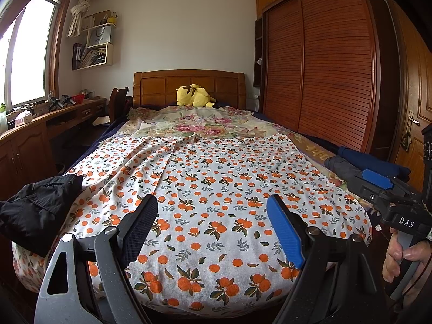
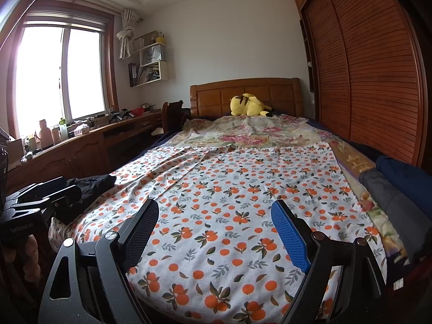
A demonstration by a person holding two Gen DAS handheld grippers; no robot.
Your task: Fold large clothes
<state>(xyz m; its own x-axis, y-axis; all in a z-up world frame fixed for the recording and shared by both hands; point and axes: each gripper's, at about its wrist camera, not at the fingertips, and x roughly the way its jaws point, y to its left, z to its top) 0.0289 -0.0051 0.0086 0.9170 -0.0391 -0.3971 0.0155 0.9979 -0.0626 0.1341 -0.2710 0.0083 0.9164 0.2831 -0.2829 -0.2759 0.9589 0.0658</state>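
Note:
A black garment (image 1: 40,210) lies crumpled on the left edge of the bed, also seen in the right wrist view (image 2: 91,186). My left gripper (image 1: 213,216) hangs open over the near end of the orange-print sheet (image 1: 216,178), with nothing between its fingers. The black garment is to its left, apart from it. My right gripper (image 2: 216,221) is likewise open and empty above the same sheet (image 2: 229,202). In the left wrist view a hand (image 1: 399,253) holds its handle at the far right.
Folded grey (image 2: 391,202) and navy (image 2: 399,170) clothes lie along the bed's right edge. A yellow plush toy (image 1: 194,95) rests by the headboard on a floral cover (image 1: 205,124). A wooden desk (image 1: 54,118) runs along the left wall, a slatted wardrobe (image 1: 324,67) along the right.

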